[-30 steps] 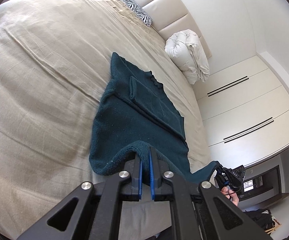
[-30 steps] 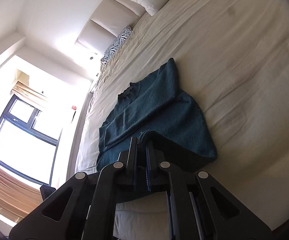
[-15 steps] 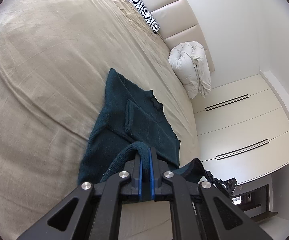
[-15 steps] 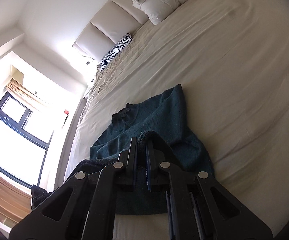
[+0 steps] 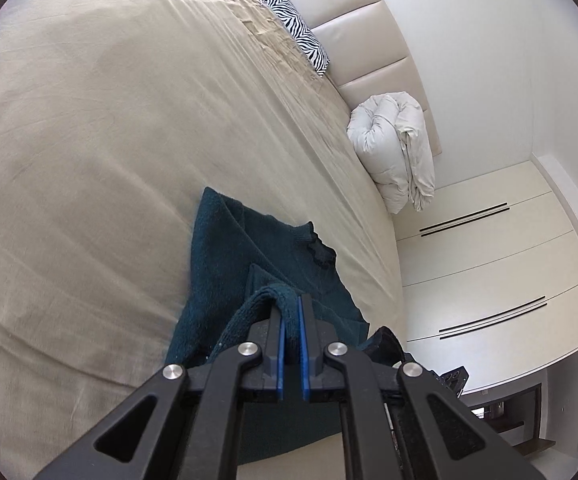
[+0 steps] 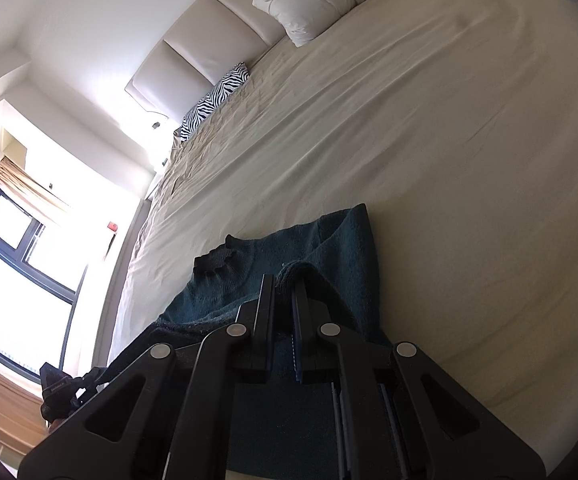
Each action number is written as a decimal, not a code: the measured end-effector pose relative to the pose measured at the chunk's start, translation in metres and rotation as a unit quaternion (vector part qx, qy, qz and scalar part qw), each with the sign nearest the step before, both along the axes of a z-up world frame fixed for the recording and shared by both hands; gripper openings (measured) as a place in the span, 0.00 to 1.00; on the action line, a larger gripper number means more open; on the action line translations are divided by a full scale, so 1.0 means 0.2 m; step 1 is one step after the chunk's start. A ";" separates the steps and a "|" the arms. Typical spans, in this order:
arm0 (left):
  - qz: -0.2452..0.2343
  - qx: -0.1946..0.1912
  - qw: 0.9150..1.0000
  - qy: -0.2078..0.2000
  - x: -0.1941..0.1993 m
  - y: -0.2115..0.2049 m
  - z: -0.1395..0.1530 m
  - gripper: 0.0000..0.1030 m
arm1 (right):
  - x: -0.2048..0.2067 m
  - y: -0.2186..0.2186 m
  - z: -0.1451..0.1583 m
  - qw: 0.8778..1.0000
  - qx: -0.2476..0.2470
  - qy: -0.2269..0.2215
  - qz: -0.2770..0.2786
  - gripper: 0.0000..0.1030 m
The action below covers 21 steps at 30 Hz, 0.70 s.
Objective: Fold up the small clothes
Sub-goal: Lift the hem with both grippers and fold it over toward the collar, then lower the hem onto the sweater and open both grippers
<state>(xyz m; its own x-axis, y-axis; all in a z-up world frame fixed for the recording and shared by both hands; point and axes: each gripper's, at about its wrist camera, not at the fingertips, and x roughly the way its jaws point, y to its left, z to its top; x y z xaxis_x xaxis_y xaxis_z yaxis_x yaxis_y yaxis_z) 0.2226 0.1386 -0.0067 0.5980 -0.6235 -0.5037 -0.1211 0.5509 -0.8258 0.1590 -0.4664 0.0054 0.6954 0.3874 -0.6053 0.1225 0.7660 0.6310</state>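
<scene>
A dark teal knit sweater point(image 5: 229, 256) lies on the beige bed sheet point(image 5: 101, 140), collar end farthest from me, with its ruffled collar point(image 5: 321, 250) toward the right. My left gripper point(image 5: 292, 304) is shut on the sweater's lower hem, lifted and carried over the body. In the right wrist view the same sweater point(image 6: 337, 240) shows its collar point(image 6: 213, 260) at left. My right gripper point(image 6: 285, 280) is shut on the other hem corner, also raised above the body. The lifted part hides the sweater's lower half.
A rolled white duvet point(image 5: 393, 152) and a zebra-print pillow point(image 5: 297, 32) lie by the padded headboard point(image 5: 373, 40). White wardrobe doors point(image 5: 489, 280) stand beyond the bed's right edge. A bright window point(image 6: 13, 264) is beyond the left edge. Wide bare sheet point(image 6: 449, 140) surrounds the sweater.
Both grippers have carried the sweater's hem forward toward the collar, so the lower half now folds over the body and less of the spread sweater shows.
</scene>
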 end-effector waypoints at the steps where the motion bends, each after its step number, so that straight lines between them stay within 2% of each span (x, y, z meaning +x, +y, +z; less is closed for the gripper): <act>1: 0.000 0.002 1.000 0.001 0.04 -0.01 0.00 0.06 | 0.03 0.00 -0.01 1.000 -0.002 0.002 -0.001 0.06; 10: 0.009 0.017 1.000 0.025 0.37 -0.03 -0.14 0.07 | 0.36 -0.03 -0.20 0.999 0.010 0.027 -0.024 0.06; 14: 0.006 0.035 0.999 0.035 0.45 -0.05 -0.24 0.08 | 0.47 -0.05 -0.33 0.998 0.016 0.057 -0.037 0.08; 15: 0.004 0.043 0.998 0.036 0.46 -0.06 -0.25 0.19 | 0.49 -0.04 -0.36 0.997 0.012 0.065 -0.037 0.09; 16: 0.003 0.046 0.998 0.036 0.47 -0.07 -0.26 0.31 | 0.51 -0.04 -0.38 0.997 0.009 0.067 -0.037 0.17; 17: 0.006 0.043 0.998 0.034 0.47 -0.06 -0.27 0.55 | 0.52 -0.03 -0.39 0.997 0.006 0.062 -0.038 0.29; 18: 0.013 0.043 0.998 0.033 0.46 -0.05 -0.28 0.67 | 0.52 -0.03 -0.39 0.998 0.005 0.055 -0.039 0.37; 19: 0.018 0.046 0.998 0.032 0.45 -0.04 -0.28 0.68 | 0.52 -0.03 -0.39 0.998 0.003 0.049 -0.045 0.57; 20: 0.018 0.049 0.998 0.034 0.44 -0.03 -0.29 0.68 | 0.51 -0.03 -0.39 0.998 0.001 0.043 -0.050 0.64; 21: 0.018 0.052 0.998 0.038 0.42 -0.02 -0.29 0.68 | 0.50 -0.03 -0.38 0.998 0.000 0.039 -0.049 0.64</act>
